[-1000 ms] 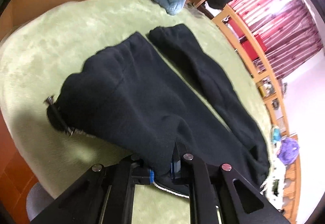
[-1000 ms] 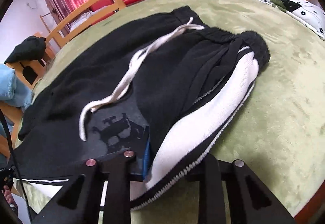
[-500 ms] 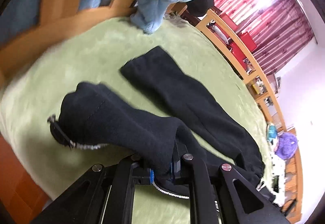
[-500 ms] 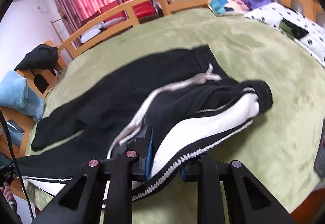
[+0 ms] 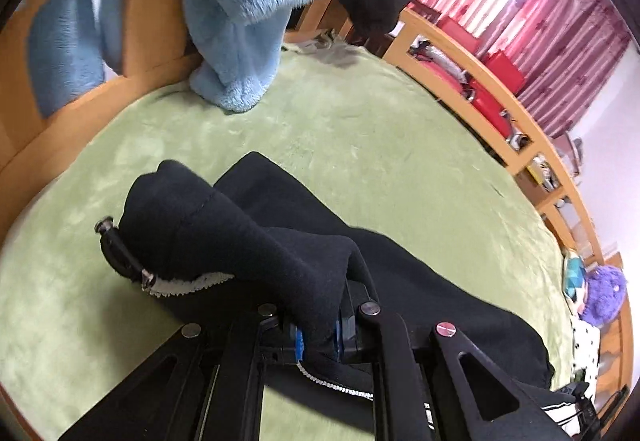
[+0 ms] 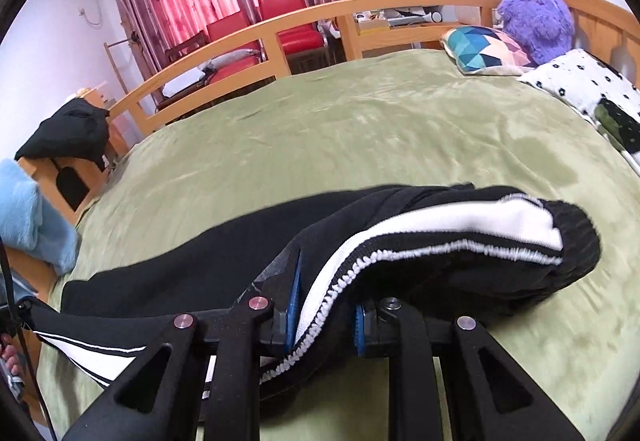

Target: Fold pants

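**We lift the black pants off the green bed**

The pants point(image 5: 400, 281) are black and soft, with a wide white stripe point(image 6: 460, 225) down the side and a white zigzag edge beside it. They lie on the green bed point(image 5: 360, 129), but the near side is raised and hangs in folds.

Our left gripper point(image 5: 318, 335) is clenched tight on a fold of one black leg. The leg end point(image 5: 172, 209) droops over to the left. Our right gripper point(image 6: 324, 315) is pinching the striped edge near the waistband point(image 6: 576, 241), with cloth packed between its blue pads.

A second ago the pants lay flat and spread wide, and we could see a white drawstring on top. Now both held parts are up in the air, the near leg is over the other leg, and the drawstring is hidden.

A blue fuzzy cloth point(image 5: 248, 1) hangs over the wooden bed frame point(image 6: 280, 29).
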Demonstrator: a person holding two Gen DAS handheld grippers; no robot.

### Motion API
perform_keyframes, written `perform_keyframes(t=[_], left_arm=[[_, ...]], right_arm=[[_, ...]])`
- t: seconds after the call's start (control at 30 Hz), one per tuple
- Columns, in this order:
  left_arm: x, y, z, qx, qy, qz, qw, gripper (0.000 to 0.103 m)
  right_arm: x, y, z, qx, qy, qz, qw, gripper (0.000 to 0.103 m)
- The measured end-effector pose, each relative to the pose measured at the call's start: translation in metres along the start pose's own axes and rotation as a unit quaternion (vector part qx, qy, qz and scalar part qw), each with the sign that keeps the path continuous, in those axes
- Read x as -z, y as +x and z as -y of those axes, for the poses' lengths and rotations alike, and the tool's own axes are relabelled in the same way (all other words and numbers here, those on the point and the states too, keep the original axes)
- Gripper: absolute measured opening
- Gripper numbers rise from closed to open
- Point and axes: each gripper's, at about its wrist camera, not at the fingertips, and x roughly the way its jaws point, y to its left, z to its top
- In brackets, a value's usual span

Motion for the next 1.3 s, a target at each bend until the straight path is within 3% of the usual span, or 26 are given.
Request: perform_keyframes(t=[0.27,0.43,0.5,0.53,0.6,0.63,0.67,0.73,0.87,1.1,1.17,1.3], left_arm=[[-0.028,0.075,0.031,-0.015,-0.006,-0.002,0.9999,0.01],[-0.027,0.112,0.035,-0.039,0.0,-0.014,0.9992,0.011],[-0.024,0.123,0.033,-0.049,0.004,-0.029,0.9984,0.016],[-0.023,0.124,0.033,-0.054,0.006,-0.036,0.9979,0.025],[-0.021,0.118,0.031,-0.06,0.016,-0.037,0.9974,0.039],[-0.021,0.109,0.031,-0.06,0.023,-0.031,0.9974,0.051],[-0.02,0.1,0.031,-0.06,0.031,-0.021,0.9975,0.064],[-0.019,0.077,0.032,-0.064,0.053,0.008,0.9965,0.07],[-0.018,0.033,0.015,-0.097,0.081,0.044,0.9911,0.075],[-0.003,0.007,-0.065,-0.114,0.04,0.023,0.9924,0.075],[0.002,0.011,-0.081,-0.092,0.025,0.012,0.9954,0.073],[0.004,0.018,-0.084,-0.004,0.013,0.009,0.9999,0.073]], right_arm=[[-0.032,0.09,-0.001,0.002,0.023,-0.011,1.0,0.021],[-0.029,0.144,0.0,0.023,0.028,-0.042,0.998,0.024],[-0.021,0.163,-0.001,0.041,0.018,-0.069,0.997,0.029],[-0.017,0.168,0.0,0.047,0.011,-0.08,0.996,0.029],[-0.013,0.164,0.001,0.052,-0.002,-0.083,0.995,0.032],[-0.013,0.157,0.0,0.054,-0.006,-0.081,0.995,0.037],[-0.014,0.148,-0.002,0.059,-0.01,-0.076,0.995,0.046],[-0.017,0.126,-0.008,0.072,-0.021,-0.054,0.996,0.062],[-0.015,0.076,-0.041,0.067,-0.078,-0.016,0.995,0.065],[0.03,0.038,-0.115,0.009,-0.155,-0.007,0.988,0.065],[0.047,0.035,-0.13,-0.002,-0.162,-0.007,0.987,0.065],[0.081,0.038,-0.154,-0.02,-0.162,-0.03,0.986,0.065]])
